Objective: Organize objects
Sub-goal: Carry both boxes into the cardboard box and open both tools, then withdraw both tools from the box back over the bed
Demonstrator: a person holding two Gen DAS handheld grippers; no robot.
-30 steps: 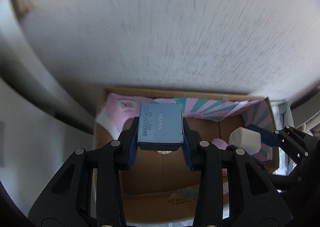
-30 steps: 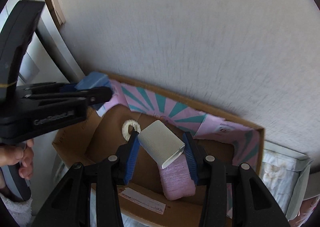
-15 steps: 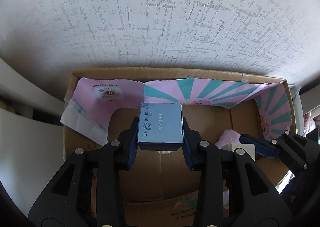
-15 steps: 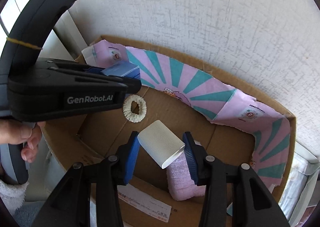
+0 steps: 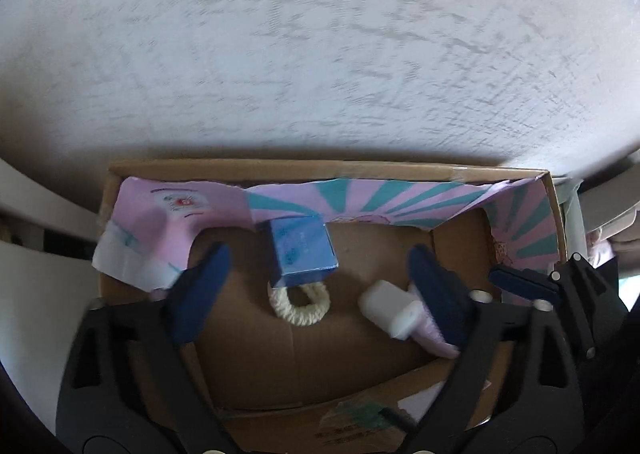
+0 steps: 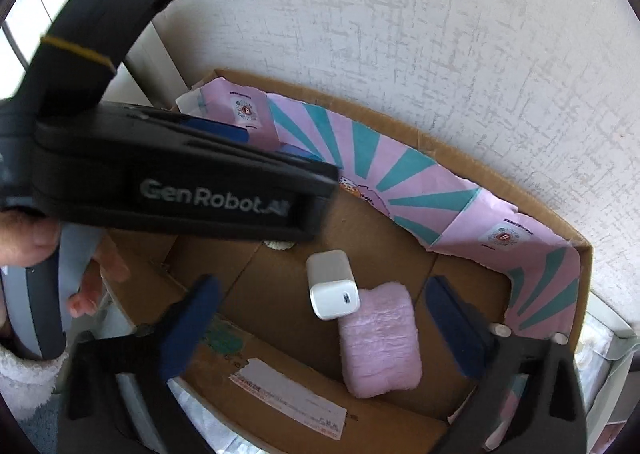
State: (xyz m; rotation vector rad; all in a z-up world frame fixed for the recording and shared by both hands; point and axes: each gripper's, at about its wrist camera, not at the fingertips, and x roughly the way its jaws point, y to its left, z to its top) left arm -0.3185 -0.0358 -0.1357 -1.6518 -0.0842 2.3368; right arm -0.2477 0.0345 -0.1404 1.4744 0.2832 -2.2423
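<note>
An open cardboard box (image 5: 304, 168) (image 6: 472, 158) lined with pink and teal paper stands against a white wall. Inside it, a blue carton (image 5: 302, 250) lies near the back wall, partly over a cream woven ring (image 5: 300, 304). A white charger block (image 6: 331, 284) (image 5: 390, 306) rests on the box floor, touching a pink fluffy pad (image 6: 380, 338). My left gripper (image 5: 320, 278) is open and empty above the box. My right gripper (image 6: 320, 318) is open and empty above the charger and pad. The left gripper's body (image 6: 180, 182) hides most of the carton in the right wrist view.
A white label (image 6: 288, 394) is stuck on the box's near flap. A window frame (image 6: 156, 54) stands left of the box and a patterned white container (image 6: 604, 342) to its right. A hand in a white fluffy sleeve (image 6: 24, 366) holds the left gripper.
Both grippers have opened. The blue carton dropped from the left gripper onto the ring, and the white charger dropped from the right gripper beside the pink pad.
</note>
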